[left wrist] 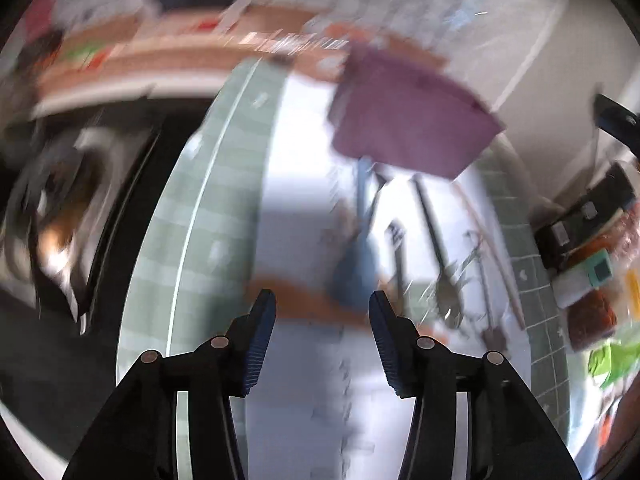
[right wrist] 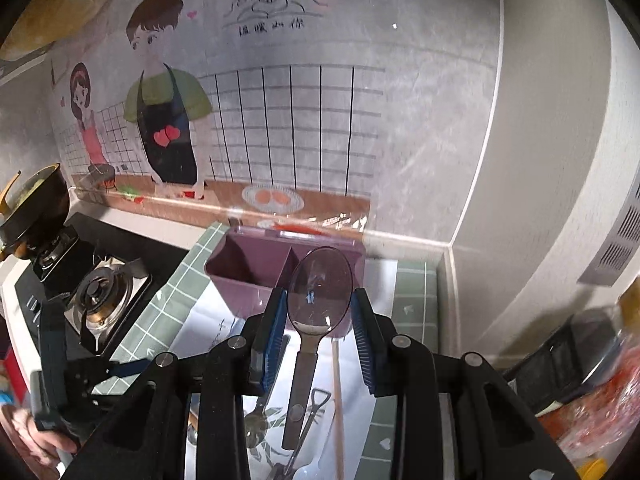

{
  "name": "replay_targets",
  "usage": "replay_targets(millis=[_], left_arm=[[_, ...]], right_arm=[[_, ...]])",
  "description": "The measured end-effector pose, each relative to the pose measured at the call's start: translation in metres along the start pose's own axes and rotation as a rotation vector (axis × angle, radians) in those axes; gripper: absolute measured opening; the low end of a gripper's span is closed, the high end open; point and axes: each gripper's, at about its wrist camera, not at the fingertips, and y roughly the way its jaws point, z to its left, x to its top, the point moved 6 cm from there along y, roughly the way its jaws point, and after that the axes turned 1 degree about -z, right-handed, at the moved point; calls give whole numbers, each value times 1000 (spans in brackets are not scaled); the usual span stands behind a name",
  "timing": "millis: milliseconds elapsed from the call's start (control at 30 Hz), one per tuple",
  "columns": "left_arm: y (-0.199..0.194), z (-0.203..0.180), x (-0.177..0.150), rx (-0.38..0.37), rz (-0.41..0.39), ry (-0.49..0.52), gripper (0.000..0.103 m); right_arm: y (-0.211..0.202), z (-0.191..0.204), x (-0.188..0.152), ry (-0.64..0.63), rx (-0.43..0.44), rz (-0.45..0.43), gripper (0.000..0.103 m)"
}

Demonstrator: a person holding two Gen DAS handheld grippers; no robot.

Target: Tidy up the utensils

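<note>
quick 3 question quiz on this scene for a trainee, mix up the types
1. True or false: the left gripper holds a utensil.
2. What does the right gripper grip? A fork; B clear spoon; C chopstick.
3. Fill in: the purple holder shows ___ compartments.
Key: 1 false, its jaws stand open and empty. 2 B, held by the bowl. 3 two.

Home kitchen: gas stove (right wrist: 96,300), tiled counter (right wrist: 412,312), cooking mural (right wrist: 168,120).
</note>
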Motion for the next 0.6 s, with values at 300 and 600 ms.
replay_targets(millis=[300,600], left_arm=[[25,9,-1,-1,104,-185,50],[53,3,45,154,53,-138,53]], right_arm=[[12,4,-18,22,7,34,30],[21,0,-37,23,-13,65,17]])
